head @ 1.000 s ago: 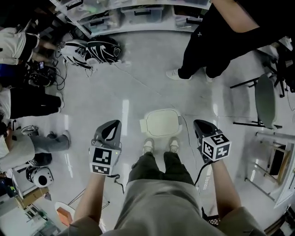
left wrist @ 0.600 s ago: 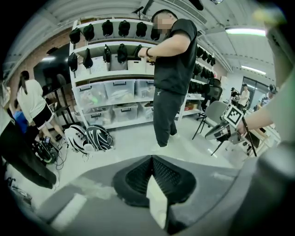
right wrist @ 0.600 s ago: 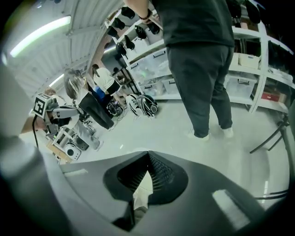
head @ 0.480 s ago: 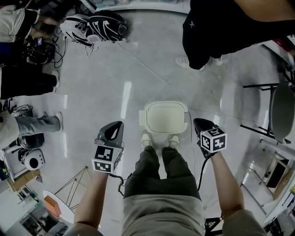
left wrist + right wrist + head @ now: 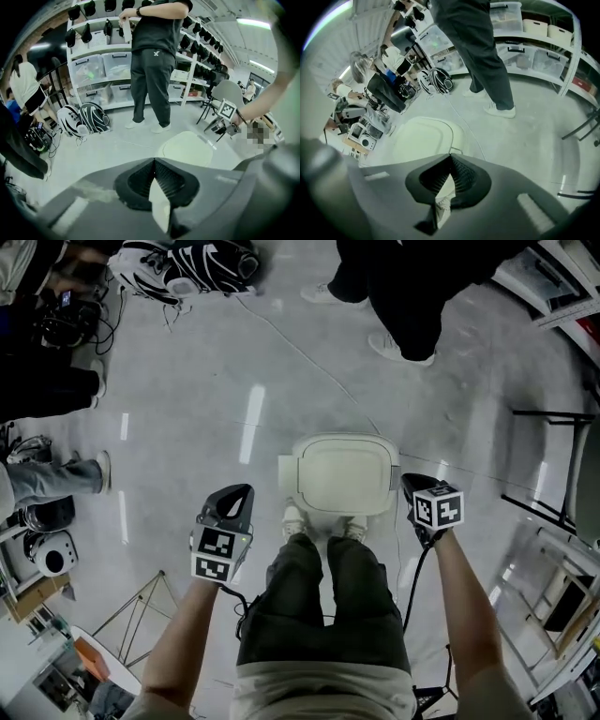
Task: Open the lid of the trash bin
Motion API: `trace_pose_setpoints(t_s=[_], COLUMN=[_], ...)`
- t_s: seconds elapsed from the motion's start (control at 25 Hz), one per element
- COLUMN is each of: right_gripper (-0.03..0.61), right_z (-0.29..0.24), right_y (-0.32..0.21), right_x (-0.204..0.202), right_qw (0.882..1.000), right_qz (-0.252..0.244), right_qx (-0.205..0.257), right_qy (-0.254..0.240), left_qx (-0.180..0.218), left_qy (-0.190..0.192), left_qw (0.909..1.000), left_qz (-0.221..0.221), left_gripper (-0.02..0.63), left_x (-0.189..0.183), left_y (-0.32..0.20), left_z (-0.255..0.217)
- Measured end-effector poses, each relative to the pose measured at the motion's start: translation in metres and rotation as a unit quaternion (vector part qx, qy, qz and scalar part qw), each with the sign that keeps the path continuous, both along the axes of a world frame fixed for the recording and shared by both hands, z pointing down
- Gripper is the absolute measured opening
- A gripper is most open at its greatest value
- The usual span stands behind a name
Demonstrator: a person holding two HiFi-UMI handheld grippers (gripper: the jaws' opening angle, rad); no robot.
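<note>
The pale trash bin stands on the floor just ahead of your shoes, lid seemingly down flat. It sits between your tools: left gripper just beside its left edge, right gripper just beside its right. Both are clenched on nothing.

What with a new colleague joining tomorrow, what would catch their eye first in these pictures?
A pale trash bin, lid down, stands on the floor just beyond the person's shoes. The left gripper and right gripper flank it, jaws together and empty. A bystander in dark trousers stands further out.
</note>
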State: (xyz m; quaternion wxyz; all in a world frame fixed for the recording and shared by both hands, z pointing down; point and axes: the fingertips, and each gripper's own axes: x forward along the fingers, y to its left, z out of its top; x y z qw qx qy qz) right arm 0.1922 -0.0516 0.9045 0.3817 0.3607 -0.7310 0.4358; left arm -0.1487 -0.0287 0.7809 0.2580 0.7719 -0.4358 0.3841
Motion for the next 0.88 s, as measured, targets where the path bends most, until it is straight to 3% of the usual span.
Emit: trace_pose_setpoints(t_s=[0.16,0.48,0.68,0.88], right_gripper=[0.003,0.006,0.005,0.005], right_z=[0.029,0.041,0.026,-0.024], right_y=[0.004,0.004,0.006,-0.003], right_x=[0.003,0.006,-0.001,-0.018], right_qw=[1.000,1.000,0.999,0.999], right_qz=[-0.015,-0.013,0.000,0.022], right_qx=[-0.017,0.003,-0.004,0.010], right_qy=[0.019,0.023,0.034,0.026], left_qx=[-0.019,-0.029,-0.019,-0.028], left_qy=[0.013,0.021,-0.002,0.007], left_qw=[0.9997,0.9993,0.9996,0.9986], left_qz=[-0.009,-0.011,-0.022,-0.043], left_gripper=[0.003,0.002,0.002,0.003], left_x=[0.000,-0.001,-0.022,-0.035], left_y=[0.002,0.008,0.021,0.031], left_z=[0.024,0.039,0.029,-0.007])
